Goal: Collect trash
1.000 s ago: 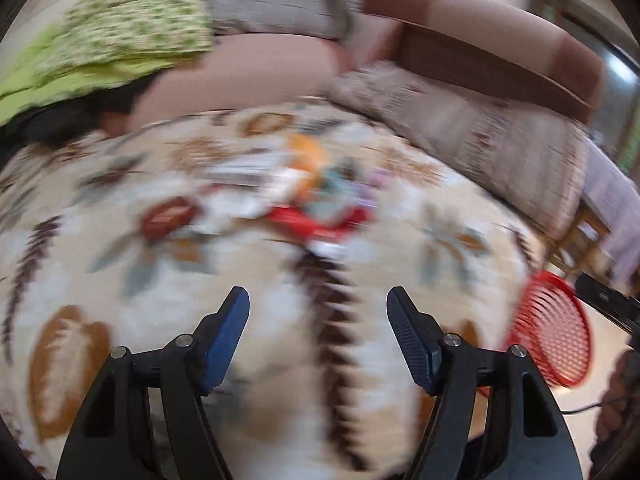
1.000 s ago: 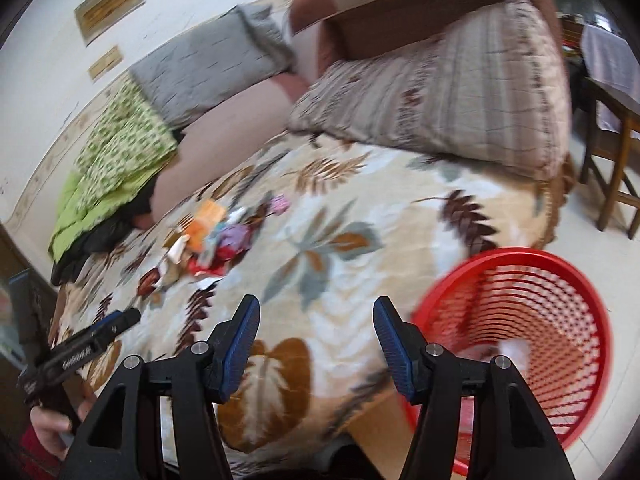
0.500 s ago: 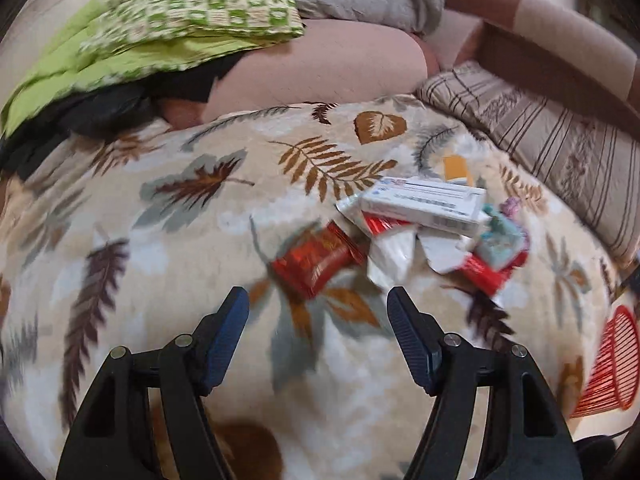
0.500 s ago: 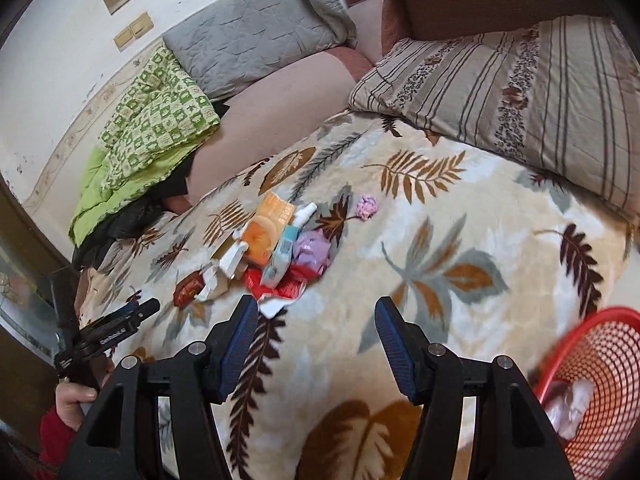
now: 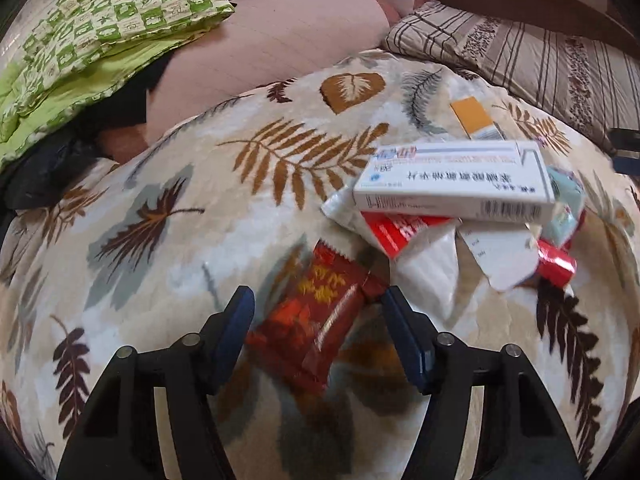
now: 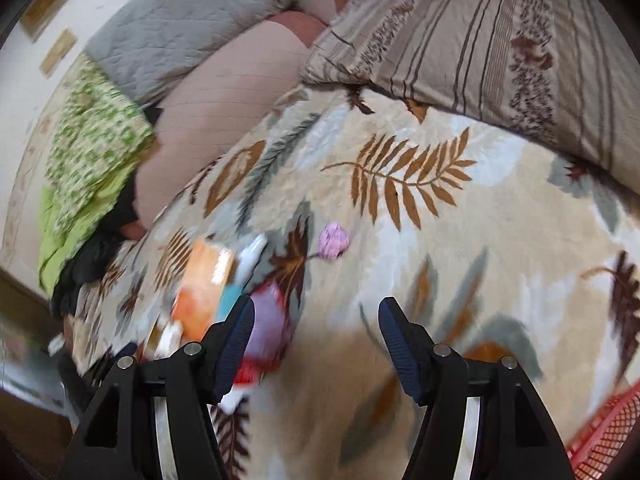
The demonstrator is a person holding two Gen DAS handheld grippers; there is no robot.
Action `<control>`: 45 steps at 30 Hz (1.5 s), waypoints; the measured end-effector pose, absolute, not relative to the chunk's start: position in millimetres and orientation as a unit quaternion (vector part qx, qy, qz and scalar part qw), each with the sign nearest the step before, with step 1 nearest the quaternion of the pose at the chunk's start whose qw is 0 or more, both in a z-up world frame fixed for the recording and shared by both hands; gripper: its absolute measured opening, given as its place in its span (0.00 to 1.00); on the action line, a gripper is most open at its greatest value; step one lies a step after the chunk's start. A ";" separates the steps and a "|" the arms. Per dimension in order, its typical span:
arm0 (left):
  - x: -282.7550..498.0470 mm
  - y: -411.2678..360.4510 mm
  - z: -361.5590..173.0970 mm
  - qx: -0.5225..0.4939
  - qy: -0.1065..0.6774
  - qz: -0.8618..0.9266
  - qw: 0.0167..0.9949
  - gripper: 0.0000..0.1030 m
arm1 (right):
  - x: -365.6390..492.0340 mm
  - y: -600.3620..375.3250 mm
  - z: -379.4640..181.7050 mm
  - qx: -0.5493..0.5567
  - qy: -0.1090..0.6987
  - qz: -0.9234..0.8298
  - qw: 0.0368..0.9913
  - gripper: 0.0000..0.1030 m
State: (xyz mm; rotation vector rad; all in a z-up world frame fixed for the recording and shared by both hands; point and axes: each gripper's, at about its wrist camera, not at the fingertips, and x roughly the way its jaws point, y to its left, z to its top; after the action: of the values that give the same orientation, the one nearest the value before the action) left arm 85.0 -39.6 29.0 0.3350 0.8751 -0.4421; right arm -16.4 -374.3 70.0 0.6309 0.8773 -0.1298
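Left gripper [image 5: 316,312], jaws apart, straddled the red wrapper [image 5: 316,316] mid-blanket [image 5: 168,184], ready to close and lift; right gripper [image 6: 316,322] hung apart and empty beside the pile [image 6: 224,292], basket [image 6: 608,440] off the blanket's near edge.

A leaf-patterned blanket [image 5: 168,184] is spread across the near ground. At far left a green checked quilt [image 5: 100,20] is bunched, beside a pink cushion [image 5: 280,40]. A striped pillow [image 5: 540,56] is seen far right, a grey quilted pillow [image 6: 180,28] behind

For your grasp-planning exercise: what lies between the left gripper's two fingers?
In the left wrist view, a red snack wrapper lies on the blanket between the open left gripper's fingers, ungripped.
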 end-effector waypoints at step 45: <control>-96.7 -41.9 66.5 0.031 0.317 -0.125 0.940 0.34 | -149.6 -213.3 82.2 0.090 0.290 -0.037 0.952 0.26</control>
State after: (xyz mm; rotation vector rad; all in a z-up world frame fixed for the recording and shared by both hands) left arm -96.7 -41.9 66.5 0.0628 0.6470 -0.2546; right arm -149.6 -213.3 82.2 0.1832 0.5884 -0.0755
